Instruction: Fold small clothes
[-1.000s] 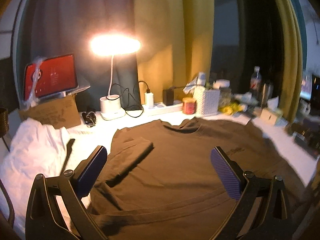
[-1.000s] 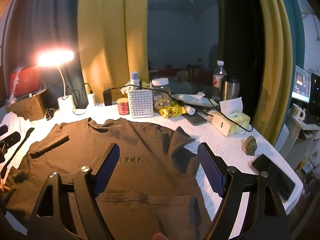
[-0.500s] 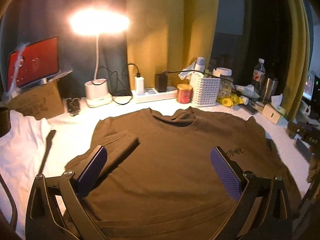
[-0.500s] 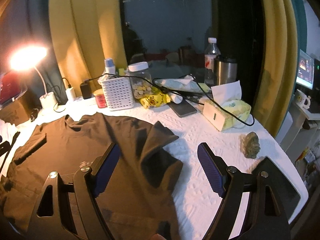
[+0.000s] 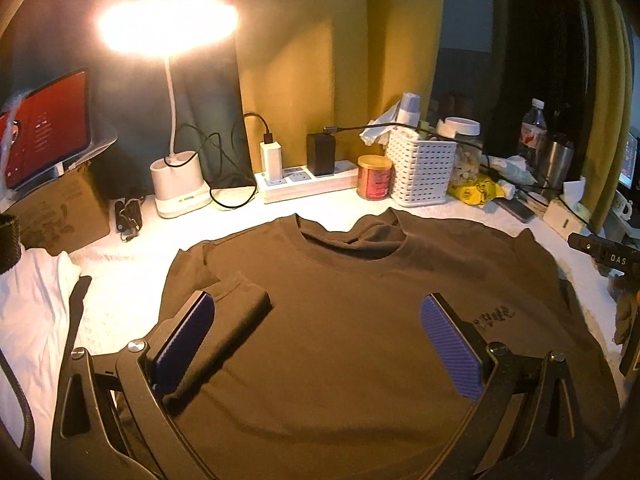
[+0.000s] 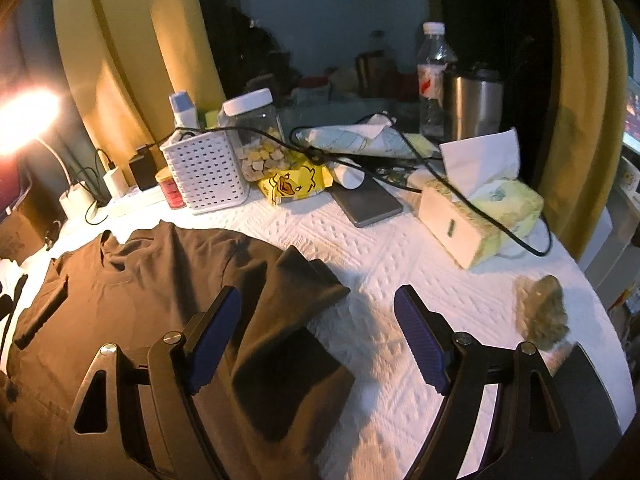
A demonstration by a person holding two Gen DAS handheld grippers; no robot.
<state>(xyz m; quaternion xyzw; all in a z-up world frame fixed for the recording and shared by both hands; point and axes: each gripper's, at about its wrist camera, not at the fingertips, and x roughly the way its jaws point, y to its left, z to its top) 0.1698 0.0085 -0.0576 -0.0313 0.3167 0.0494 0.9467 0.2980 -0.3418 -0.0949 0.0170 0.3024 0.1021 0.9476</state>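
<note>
The brown T-shirt (image 5: pixel 340 344) lies flat; above it, left gripper (image 5: pixel 316 344) and right gripper (image 6: pixel 316 336) have jaws apart, empty.

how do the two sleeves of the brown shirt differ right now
The left sleeve is folded inward, lying on the shirt body; the right sleeve spreads outward onto the white cloth. The left sleeve lies flat; the right sleeve is rumpled. Neither sleeve is gripped.

Dim room; we note the desk lamp (image 5: pixel 168 28) glaring upper left, long shadows rightward, fisheye bending and darkening frame edges.
</note>
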